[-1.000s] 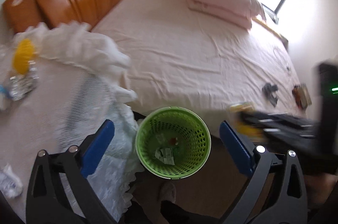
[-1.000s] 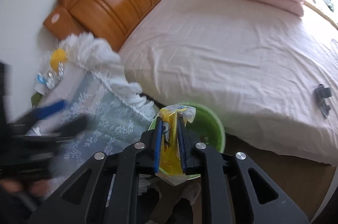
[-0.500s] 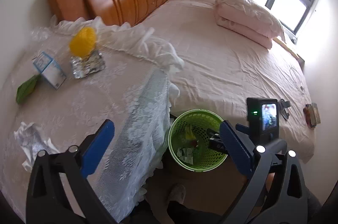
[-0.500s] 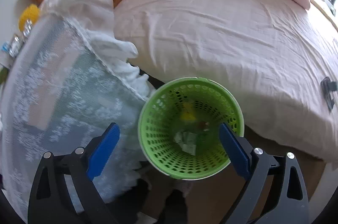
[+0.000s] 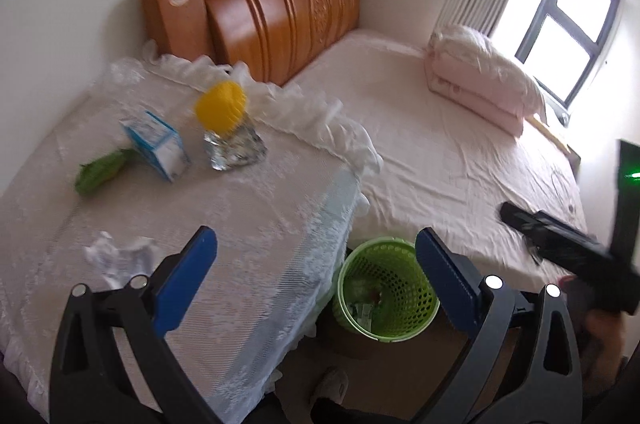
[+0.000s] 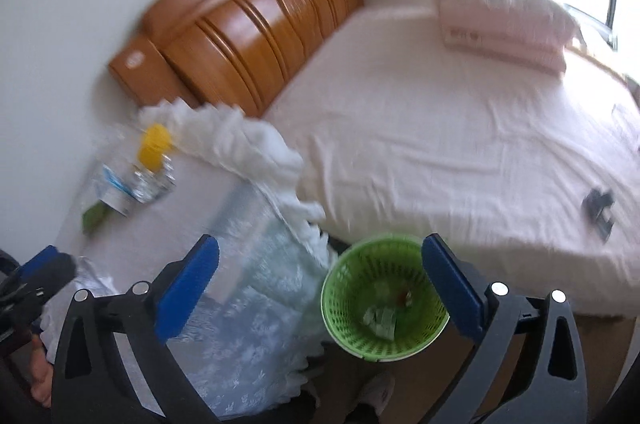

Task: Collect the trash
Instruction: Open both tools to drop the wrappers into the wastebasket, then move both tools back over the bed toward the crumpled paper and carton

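A green mesh bin (image 5: 386, 294) stands on the floor between the lace-covered table and the bed, with scraps inside; it also shows in the right wrist view (image 6: 384, 298). On the table lie a crumpled white paper (image 5: 118, 258), a blue-white carton (image 5: 158, 144), a green wrapper (image 5: 100, 172), a foil piece (image 5: 234, 148) and a yellow object (image 5: 220, 106). My left gripper (image 5: 316, 276) is open and empty over the table's edge. My right gripper (image 6: 320, 280) is open and empty above the bin.
The lace-covered table (image 5: 260, 208) fills the left. A pink bed (image 5: 460, 152) with a wooden headboard (image 5: 272, 8) and folded quilt (image 5: 480, 76) lies behind. A small dark object (image 6: 598, 206) rests on the bed. A shoe (image 5: 330, 386) is on the floor.
My right gripper opened and dropped the yellow wrapper into the bin, then drew back and up. My left gripper swung left toward the table, bringing the table trash into view.
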